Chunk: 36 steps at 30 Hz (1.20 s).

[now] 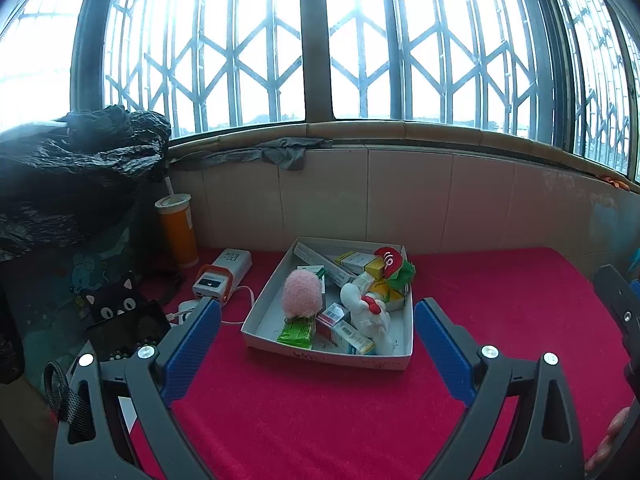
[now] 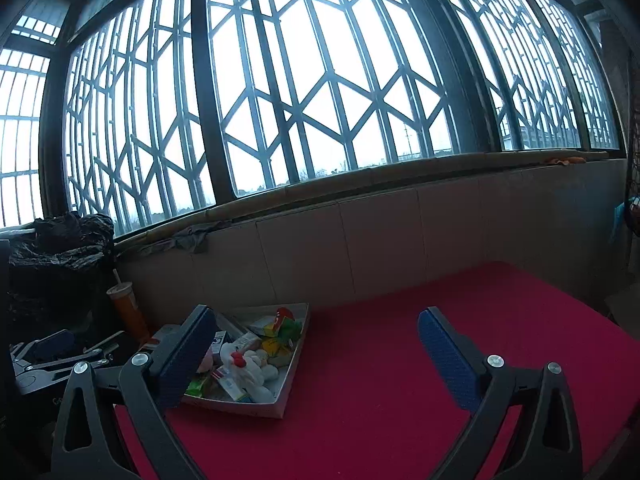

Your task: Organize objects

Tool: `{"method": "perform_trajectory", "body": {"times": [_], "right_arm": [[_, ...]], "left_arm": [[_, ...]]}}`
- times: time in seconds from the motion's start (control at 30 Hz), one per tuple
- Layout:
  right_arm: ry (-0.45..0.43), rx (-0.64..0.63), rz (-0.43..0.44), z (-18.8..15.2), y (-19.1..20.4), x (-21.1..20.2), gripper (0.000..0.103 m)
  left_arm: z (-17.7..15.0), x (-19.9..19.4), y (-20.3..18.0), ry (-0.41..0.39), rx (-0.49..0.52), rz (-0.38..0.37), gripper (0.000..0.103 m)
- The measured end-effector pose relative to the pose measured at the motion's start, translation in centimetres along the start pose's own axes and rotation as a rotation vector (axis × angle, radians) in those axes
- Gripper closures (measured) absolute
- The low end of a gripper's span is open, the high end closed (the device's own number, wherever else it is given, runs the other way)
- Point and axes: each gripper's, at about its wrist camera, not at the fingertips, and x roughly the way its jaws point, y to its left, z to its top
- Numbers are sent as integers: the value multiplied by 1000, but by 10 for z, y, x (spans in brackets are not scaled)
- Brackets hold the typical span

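Red cloth (image 1: 500,292); cluttered tray (image 1: 260,312) ahead of spread left gripper (image 1: 318,312).

Red cloth-covered surface (image 1: 500,300) running along under the tiled wall, wide and bare on its right half. Resting directly on it toward the left: shallow white cardboard tray (image 1: 256,312) crammed with small items, and just left of that a white-and-orange power bank (image 1: 224,276) trailing a white cable (image 1: 240,308). Standing upright at the back-left corner, near the wall: orange drink cup (image 1: 178,232) with lid and straw, well apart from the tray.
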Motion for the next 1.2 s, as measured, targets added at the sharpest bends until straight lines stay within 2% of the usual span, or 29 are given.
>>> {"method": "perform_trajectory", "body": {"times": [0.2,0.4,0.57,1.2], "right_arm": [[-2,19,-26,-6,-12,-18,0],[14,31,-30,-9,-20,-27,0],[26,40,-27,-9,-20,-28,0],[70,31,-23,-16,-21,-19,0]], "left_arm": [[-11,-18,-5,-1,6,-2,6],[-27,-29,-13,37,2,-29,6],[-32,-36,-13,20,23,-6,6],[-35,-28,-10,49,8,-8,6]]}}
